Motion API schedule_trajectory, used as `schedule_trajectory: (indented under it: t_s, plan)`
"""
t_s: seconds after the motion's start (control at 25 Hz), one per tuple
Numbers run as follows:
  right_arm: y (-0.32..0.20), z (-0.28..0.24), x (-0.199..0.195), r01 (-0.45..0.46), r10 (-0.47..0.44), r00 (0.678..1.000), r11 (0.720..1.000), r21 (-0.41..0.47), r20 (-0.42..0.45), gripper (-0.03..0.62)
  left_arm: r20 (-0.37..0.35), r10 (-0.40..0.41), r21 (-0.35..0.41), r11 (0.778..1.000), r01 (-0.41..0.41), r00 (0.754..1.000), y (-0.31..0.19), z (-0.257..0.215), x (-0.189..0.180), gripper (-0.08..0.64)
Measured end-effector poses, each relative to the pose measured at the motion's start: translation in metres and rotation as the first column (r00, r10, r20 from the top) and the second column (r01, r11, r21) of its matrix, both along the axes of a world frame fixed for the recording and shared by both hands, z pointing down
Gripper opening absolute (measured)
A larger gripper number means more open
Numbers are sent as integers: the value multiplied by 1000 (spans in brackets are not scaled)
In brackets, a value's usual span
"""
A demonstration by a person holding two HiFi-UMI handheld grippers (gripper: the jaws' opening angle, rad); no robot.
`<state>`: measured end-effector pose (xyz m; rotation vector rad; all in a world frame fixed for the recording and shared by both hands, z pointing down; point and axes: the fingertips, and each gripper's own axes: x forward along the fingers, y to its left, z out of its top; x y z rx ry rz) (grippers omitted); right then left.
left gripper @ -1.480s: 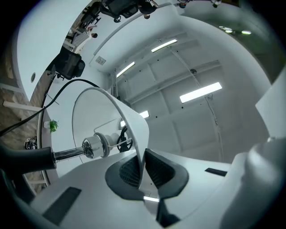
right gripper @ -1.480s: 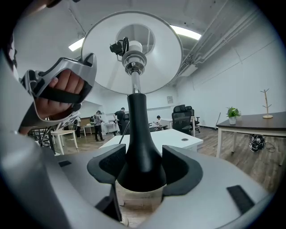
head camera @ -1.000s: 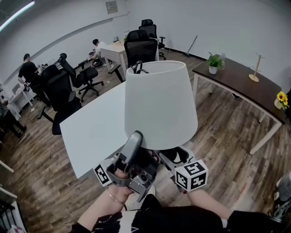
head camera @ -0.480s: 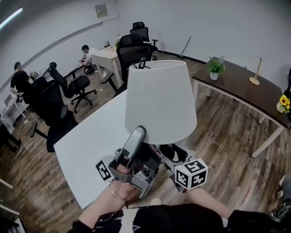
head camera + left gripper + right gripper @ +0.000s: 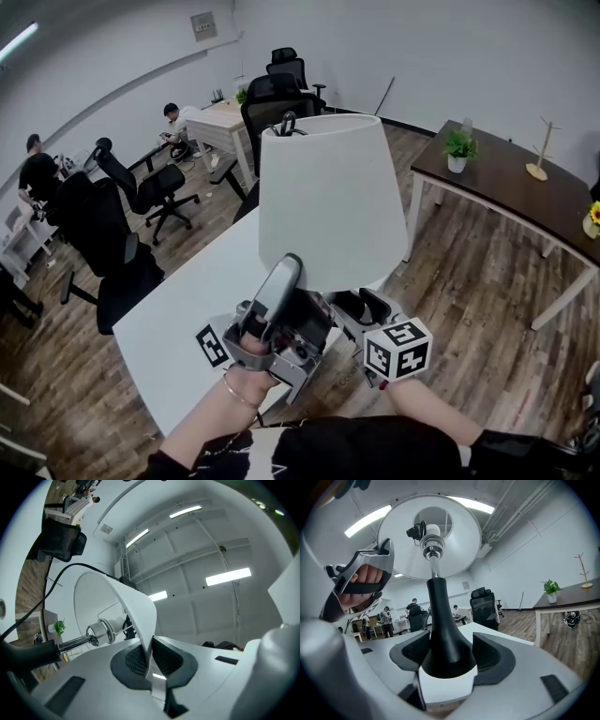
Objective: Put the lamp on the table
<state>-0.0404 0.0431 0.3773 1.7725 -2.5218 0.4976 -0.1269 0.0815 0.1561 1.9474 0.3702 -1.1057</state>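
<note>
Lamp [image 5: 323, 206], one only, aloft near the white tabletop [image 5: 187, 300], between two grippers: left gripper [image 5: 151, 656] fingers pinch the shade [image 5: 136, 611] rim, right gripper [image 5: 450, 654] fingers clasp its black base [image 5: 440, 620].

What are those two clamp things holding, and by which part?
Both hold one lamp: the left gripper pinches the lower edge of its white shade, and the right gripper clamps its flared black base.

No legible text anywhere
</note>
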Motion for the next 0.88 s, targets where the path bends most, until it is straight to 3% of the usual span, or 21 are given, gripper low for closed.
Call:
schedule_trajectory:
  t_s: [0.44, 0.88]
  plan:
    - [-60, 10, 2, 34, -34, 999, 999, -25, 36, 296, 0, -35, 16, 999, 35, 999, -49, 11, -2, 14]
    - [-149, 3, 31, 175, -175, 985, 984, -23, -2, 307, -8, -170, 11, 985, 170, 985, -126, 6, 32, 14]
